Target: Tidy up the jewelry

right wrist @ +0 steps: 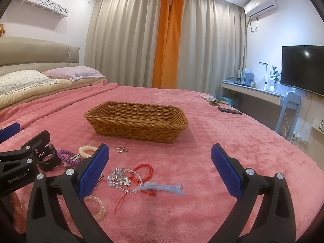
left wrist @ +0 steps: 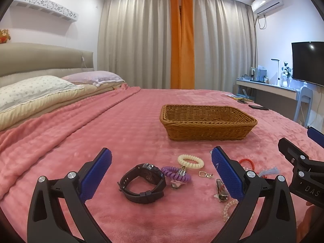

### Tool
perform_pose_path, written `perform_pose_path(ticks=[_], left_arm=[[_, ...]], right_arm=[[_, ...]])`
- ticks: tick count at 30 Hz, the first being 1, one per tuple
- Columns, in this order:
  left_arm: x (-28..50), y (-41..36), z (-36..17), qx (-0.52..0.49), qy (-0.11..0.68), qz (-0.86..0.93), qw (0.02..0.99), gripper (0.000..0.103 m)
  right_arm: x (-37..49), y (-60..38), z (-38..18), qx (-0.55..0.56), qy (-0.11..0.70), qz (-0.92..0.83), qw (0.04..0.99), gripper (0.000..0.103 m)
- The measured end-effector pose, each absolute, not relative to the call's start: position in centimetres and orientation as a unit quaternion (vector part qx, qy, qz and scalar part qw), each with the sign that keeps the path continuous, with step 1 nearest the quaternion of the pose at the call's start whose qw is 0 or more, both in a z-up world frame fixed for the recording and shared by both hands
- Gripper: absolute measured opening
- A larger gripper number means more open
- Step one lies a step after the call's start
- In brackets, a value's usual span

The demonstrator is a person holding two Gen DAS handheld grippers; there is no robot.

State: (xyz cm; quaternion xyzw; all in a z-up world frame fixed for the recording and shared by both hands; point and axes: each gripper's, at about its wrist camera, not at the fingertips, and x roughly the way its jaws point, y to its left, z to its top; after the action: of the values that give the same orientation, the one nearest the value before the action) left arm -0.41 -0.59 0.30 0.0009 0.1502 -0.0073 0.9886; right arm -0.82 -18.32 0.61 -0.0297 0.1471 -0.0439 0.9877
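Observation:
A brown wicker basket stands on the pink bedspread, also in the right wrist view. My left gripper is open and empty, just above a black watch, a purple coil tie, a cream coil tie and a small clasp. My right gripper is open and empty above a red cord bracelet, a clear bead bracelet and a light blue hair clip. A pale bead bracelet lies by its left finger.
Pillows and a headboard lie at the far left. A phone and small items lie on the bed's far right corner. A desk, chair and TV stand at the right. Curtains hang behind the bed.

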Motion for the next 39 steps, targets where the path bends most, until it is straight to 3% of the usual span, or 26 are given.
perform_pose_path(ticks=[32, 39], left_arm=[[-0.2, -0.1, -0.1, -0.007, 0.154, -0.009, 0.988, 0.096], [1.0, 3.6, 0.8, -0.061, 0.207, -0.025, 0.976, 0.096]], right_arm=[[-0.7, -17.9, 0.1, -0.036, 0.146, -0.048, 0.987, 0.095], [-0.1, -17.8, 0.5, -0.046, 0.171, -0.049, 0.983, 0.095]])
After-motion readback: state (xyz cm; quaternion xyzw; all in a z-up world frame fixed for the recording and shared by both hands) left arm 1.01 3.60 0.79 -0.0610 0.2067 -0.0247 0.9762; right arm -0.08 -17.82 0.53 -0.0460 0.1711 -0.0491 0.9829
